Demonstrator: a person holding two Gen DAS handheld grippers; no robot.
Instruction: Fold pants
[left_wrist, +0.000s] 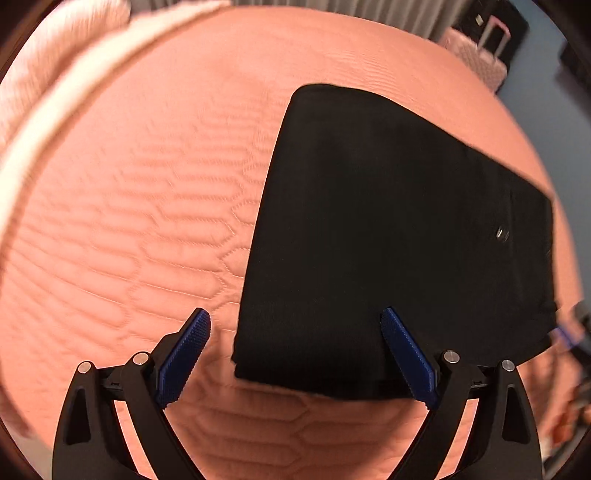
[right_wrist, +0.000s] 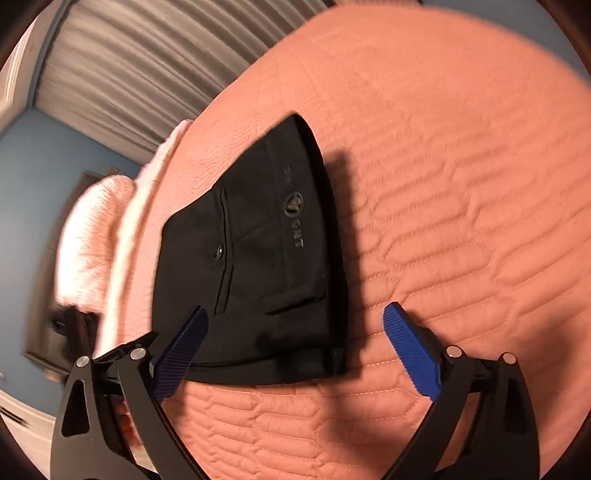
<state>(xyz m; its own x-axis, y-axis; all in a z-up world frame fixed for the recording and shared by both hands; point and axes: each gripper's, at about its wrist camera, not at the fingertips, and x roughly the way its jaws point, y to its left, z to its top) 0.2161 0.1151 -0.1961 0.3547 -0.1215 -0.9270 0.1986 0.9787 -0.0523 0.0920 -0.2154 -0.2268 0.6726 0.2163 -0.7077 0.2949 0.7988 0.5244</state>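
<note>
Black pants (left_wrist: 388, 229) lie folded into a flat rectangle on a salmon quilted bedspread (left_wrist: 129, 221). In the right wrist view the pants (right_wrist: 258, 251) show a back pocket with a button and a printed logo. My left gripper (left_wrist: 295, 325) is open, above the near edge of the pants, holding nothing. My right gripper (right_wrist: 295, 321) is open, above the near corner of the pants, holding nothing. Both sets of blue finger pads are wide apart.
A pale pink blanket or pillow (left_wrist: 55, 74) lies along the bed's edge, and shows in the right wrist view (right_wrist: 96, 236). A pink suitcase (left_wrist: 480, 51) stands by a grey curtain (right_wrist: 147, 66). Blue wall (right_wrist: 44, 177) beyond the bed.
</note>
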